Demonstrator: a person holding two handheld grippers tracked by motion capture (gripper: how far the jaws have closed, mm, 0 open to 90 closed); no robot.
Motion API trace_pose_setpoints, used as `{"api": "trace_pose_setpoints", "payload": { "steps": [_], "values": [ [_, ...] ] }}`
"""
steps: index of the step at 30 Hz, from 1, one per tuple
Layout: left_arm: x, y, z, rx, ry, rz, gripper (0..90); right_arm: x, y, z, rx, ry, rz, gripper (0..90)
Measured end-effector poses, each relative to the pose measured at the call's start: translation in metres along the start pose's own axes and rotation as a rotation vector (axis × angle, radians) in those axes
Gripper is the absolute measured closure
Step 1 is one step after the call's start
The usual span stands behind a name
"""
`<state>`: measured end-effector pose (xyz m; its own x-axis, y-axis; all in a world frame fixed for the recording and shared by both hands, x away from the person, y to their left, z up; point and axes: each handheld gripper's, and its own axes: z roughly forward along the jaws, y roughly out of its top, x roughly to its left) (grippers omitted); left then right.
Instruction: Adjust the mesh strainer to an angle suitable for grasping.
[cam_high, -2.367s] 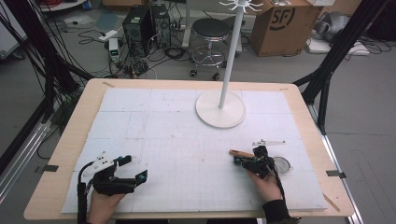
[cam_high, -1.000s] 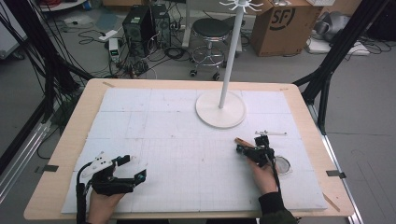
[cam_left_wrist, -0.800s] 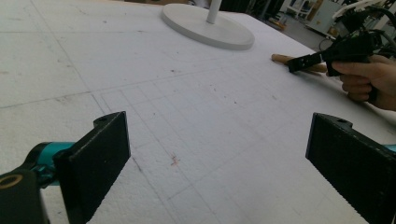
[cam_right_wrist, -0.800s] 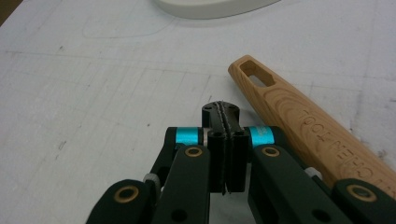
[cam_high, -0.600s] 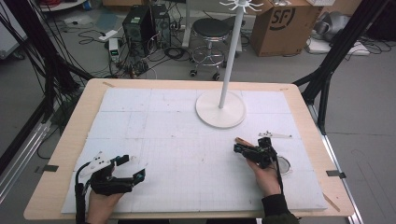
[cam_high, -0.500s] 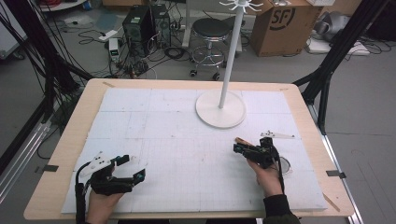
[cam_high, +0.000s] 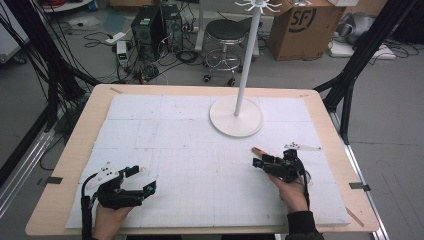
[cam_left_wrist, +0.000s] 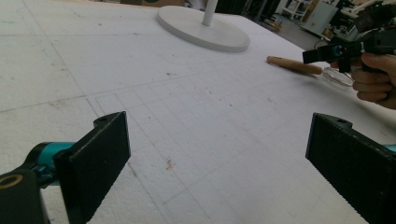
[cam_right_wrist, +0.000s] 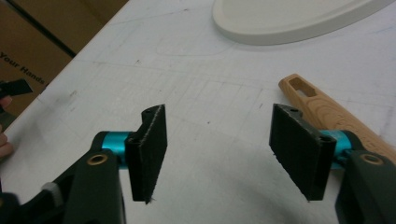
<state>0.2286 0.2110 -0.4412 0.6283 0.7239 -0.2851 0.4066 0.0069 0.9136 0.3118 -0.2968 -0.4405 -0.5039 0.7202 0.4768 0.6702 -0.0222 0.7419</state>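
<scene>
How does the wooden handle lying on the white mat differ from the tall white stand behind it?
The light brown wooden handle lies flat on the mat; the white stand rises upright on a thin pole. The handle is small, slim and grainy, with a slot at its tip; the stand is tall, with a broad, smooth round base. Both rest on the white gridded mat.

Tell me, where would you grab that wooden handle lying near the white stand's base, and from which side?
Probably mid-shaft on the wooden handle, coming from above with one of the fingers on each long side. It lies flat on the white mat, and the shaft looks narrow enough for the open right gripper, which has just been opening with nothing between its fingers. The slotted end gives less to press on.
</scene>
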Motion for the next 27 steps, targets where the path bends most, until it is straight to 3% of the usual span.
{"api": "trace_pose_setpoints", "payload": {
  "steps": [7, 18, 27],
  "values": [
    [0.000, 0.000, 0.000, -0.001, -0.002, -0.001, 7.1, -0.006, 0.002, -0.013, -0.030, -0.021, -0.002, 23.4],
    [0.000, 0.000, 0.001, 0.003, -0.003, 0.001, 7.1, -0.017, 0.003, -0.034, -0.061, -0.037, 0.021, 21.2],
    [0.000, 0.000, 0.001, 0.002, -0.004, -0.002, 7.1, -0.026, 0.004, -0.052, -0.015, -0.052, 0.003, 20.9]
  ]
}}
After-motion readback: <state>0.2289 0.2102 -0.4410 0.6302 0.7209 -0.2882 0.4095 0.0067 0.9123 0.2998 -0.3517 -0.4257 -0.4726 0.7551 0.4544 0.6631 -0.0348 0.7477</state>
